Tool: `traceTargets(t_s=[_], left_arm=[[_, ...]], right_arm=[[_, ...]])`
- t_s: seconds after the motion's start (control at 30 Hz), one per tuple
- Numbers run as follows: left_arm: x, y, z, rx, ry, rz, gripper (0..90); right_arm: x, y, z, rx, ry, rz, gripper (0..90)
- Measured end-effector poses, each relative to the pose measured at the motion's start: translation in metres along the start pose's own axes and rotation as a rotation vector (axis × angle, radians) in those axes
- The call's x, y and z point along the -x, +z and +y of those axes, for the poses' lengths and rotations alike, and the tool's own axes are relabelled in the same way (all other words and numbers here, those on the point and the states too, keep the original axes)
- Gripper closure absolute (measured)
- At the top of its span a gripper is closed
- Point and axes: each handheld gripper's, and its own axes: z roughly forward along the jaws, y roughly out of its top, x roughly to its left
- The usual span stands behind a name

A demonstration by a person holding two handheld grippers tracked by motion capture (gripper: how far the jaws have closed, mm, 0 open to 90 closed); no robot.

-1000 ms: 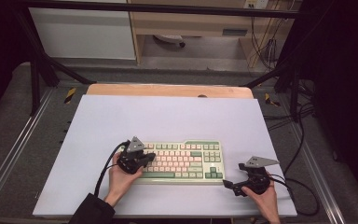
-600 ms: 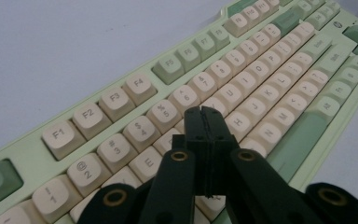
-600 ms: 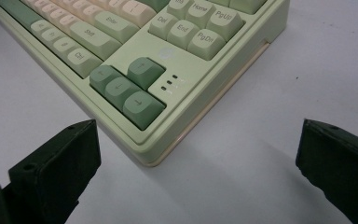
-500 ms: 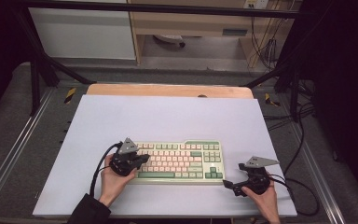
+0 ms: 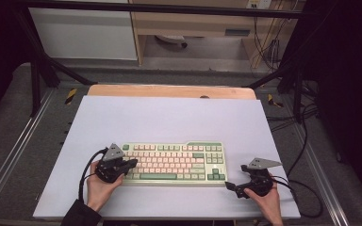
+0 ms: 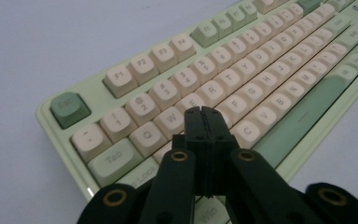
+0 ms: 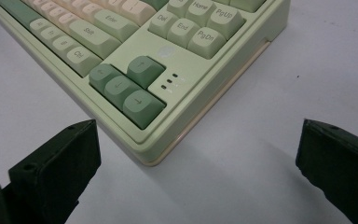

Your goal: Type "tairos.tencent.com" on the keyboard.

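Observation:
A pale green keyboard (image 5: 169, 162) with cream and green keys lies on the white mat (image 5: 169, 117), near its front edge. My left gripper (image 5: 132, 163) is over the keyboard's left end with its jaws pressed together and nothing between them. In the left gripper view the shut tips (image 6: 205, 112) hover just above the letter keys of the keyboard (image 6: 242, 60), near W and E. My right gripper (image 5: 231, 185) rests on the mat by the keyboard's right front corner. Its jaws (image 7: 198, 135) stand wide apart, with the corner of the keyboard (image 7: 186, 60) by the arrow keys ahead of them.
A wooden table edge (image 5: 169, 91) runs behind the mat. Black cables (image 5: 306, 197) trail off the mat's right side and hang at the back right. Metal frame rails (image 5: 9, 155) flank the table, and a cabinet (image 5: 85, 33) stands beyond.
My left gripper has slid left along the keyboard, from near its middle-left keys to its left end, still shut. The right gripper has stayed in place.

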Motion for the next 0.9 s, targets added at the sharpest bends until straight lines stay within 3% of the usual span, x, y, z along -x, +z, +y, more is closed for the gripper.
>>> traceTargets(t_s=[0.27, 0.9], left_arm=[[-0.008, 0.001, -0.007, 0.006, -0.025, 0.010, 90.0], [-0.007, 0.008, -0.011, 0.002, -0.010, 0.026, 90.0]], right_arm=[[0.000, 0.000, 0.000, -0.001, 0.001, 0.001, 0.4], [0.000, -0.001, 0.002, 0.006, -0.003, 0.007, 0.4]])
